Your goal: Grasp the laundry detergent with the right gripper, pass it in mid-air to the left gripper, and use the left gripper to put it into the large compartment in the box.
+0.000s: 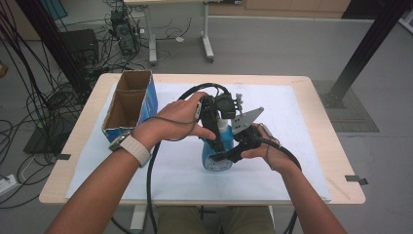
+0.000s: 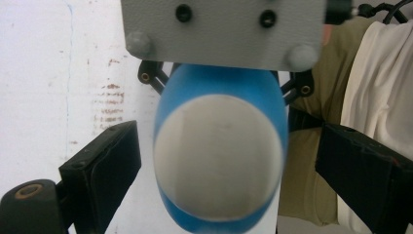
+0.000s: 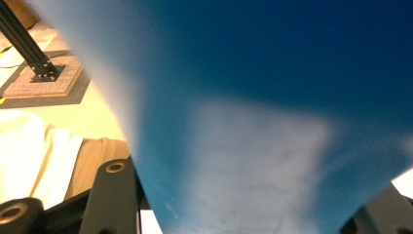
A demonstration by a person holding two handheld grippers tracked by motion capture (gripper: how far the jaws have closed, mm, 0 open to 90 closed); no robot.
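A blue bottle with a white top stands on the white mat, near the middle of the table. My right gripper comes in from the right and is shut on the bottle's blue body, which sits between its jaws. My left gripper reaches down over the bottle from the left. In the left gripper view the bottle's white top sits between the jaws of the left gripper, with a gap on each side, so that gripper is open. The right gripper's grey plate shows just beyond it.
An open cardboard box with blue sides stands at the table's back left. The white mat covers most of the wooden table. Cables trail from both grippers. A black post base stands on the floor to the right.
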